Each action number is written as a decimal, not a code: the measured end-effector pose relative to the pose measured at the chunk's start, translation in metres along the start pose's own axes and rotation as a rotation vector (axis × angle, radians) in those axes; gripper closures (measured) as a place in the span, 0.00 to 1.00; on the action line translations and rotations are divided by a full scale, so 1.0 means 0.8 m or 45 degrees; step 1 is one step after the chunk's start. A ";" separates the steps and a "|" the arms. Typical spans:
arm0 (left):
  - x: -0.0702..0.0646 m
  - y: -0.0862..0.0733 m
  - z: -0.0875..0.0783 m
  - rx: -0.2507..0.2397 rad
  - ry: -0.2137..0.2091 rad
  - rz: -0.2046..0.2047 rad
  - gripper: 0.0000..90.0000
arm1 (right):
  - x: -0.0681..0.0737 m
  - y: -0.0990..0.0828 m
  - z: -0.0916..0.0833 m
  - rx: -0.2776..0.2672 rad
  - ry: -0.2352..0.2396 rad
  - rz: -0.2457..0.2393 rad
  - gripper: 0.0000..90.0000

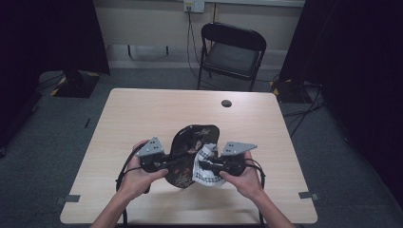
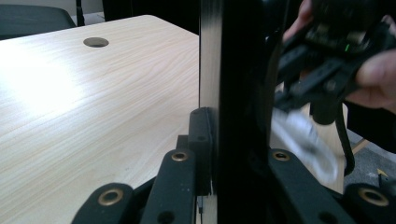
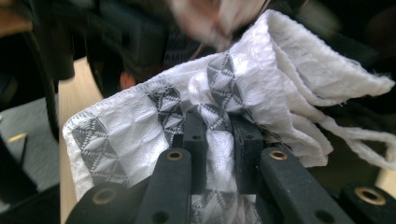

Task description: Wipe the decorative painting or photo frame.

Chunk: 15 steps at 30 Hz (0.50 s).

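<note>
I hold the black tray (image 1: 190, 142) up over the near edge of the desk (image 1: 142, 114), my left gripper (image 1: 167, 164) pinching its rim; seen edge-on along that gripper, the tray (image 2: 233, 93) is a thin, glossy slab. My right gripper (image 1: 205, 166) is clamped on a bunched white cloth (image 1: 209, 166) touching the tray's right side. To wipe well, I judge I should keep the tray steady and drag the cloth (image 3: 261, 79) flat across it. The cloth is soft, waffle-woven, with grey diamond patterns; the tray is hard, smooth, rounded and decorated.
</note>
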<state>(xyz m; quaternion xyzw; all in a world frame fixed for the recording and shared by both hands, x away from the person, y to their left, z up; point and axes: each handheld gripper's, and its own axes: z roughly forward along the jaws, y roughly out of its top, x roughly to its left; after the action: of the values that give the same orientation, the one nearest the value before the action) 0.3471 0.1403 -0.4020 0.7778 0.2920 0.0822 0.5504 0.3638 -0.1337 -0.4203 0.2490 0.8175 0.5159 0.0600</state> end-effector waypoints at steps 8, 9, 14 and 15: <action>0.001 0.000 0.000 -0.007 0.005 -0.002 0.89 | 0.003 -0.029 0.030 0.147 0.094 0.050 0.88; 0.002 0.000 0.000 -0.008 0.005 -0.001 0.89 | 0.004 -0.032 0.033 0.166 0.098 0.050 0.88; 0.002 0.000 0.000 -0.008 0.004 0.000 0.89 | 0.006 -0.029 0.031 0.175 0.089 0.034 0.88; 0.002 0.000 0.000 -0.005 0.006 -0.001 0.89 | 0.006 -0.027 0.030 0.164 0.080 0.031 0.88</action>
<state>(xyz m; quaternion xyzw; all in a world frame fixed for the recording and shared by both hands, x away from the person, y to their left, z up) 0.3480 0.1414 -0.4023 0.7765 0.2934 0.0844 0.5512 0.3608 -0.1198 -0.4493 0.2457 0.8474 0.4705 0.0118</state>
